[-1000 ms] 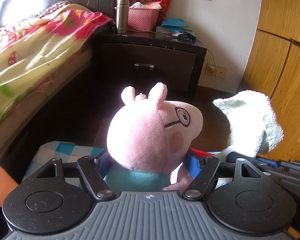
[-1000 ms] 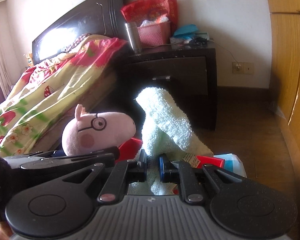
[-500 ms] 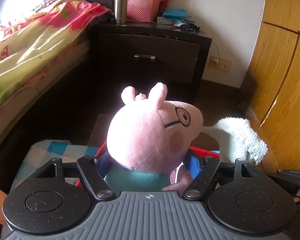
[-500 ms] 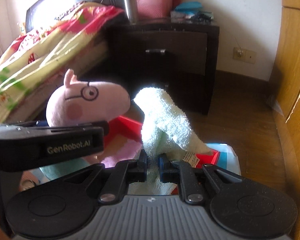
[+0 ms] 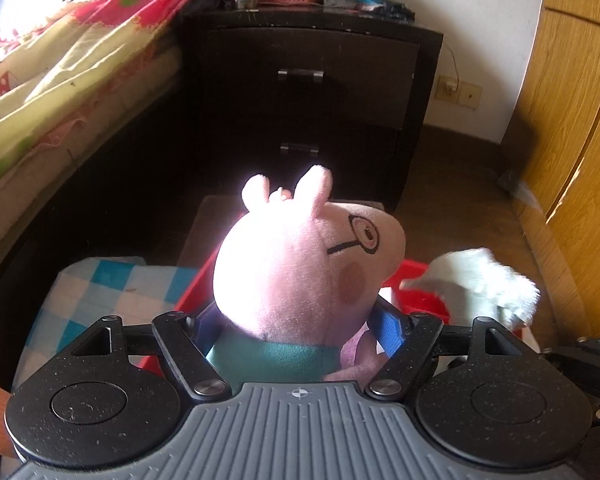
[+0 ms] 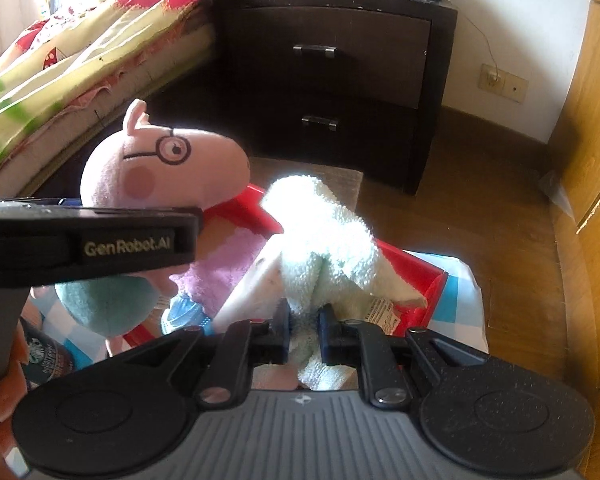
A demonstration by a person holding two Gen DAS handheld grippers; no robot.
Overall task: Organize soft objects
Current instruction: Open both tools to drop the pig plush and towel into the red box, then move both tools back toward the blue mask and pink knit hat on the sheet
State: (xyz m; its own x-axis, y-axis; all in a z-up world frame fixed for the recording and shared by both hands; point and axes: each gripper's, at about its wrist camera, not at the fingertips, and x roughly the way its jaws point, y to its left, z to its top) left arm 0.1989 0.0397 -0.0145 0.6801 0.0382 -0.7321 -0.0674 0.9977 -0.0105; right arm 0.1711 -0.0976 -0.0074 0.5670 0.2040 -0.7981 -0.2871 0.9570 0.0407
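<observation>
My left gripper point(image 5: 296, 332) is shut on a pink pig plush point(image 5: 300, 264) with glasses and a teal body, holding it upright over a red box point(image 5: 420, 292). The plush also shows in the right wrist view point(image 6: 160, 172), with the left gripper's side point(image 6: 84, 244) in front of it. My right gripper point(image 6: 304, 332) is shut on a white fluffy towel point(image 6: 324, 232), which hangs just above the red box point(image 6: 428, 280). The towel shows blurred at the right of the left wrist view point(image 5: 484, 280). A pink cloth point(image 6: 228, 264) lies inside the box.
The red box sits on a blue-checked cloth point(image 5: 104, 284). A dark nightstand point(image 6: 340, 68) stands behind, a bed with a floral quilt point(image 5: 60, 52) to the left, wooden wardrobe doors point(image 5: 572, 120) to the right. Wood floor point(image 6: 480, 208) lies between.
Both grippers have tilted down and lowered toward the red box, carrying the pig plush and the towel. The towel has dropped lower at the right of the left wrist view.
</observation>
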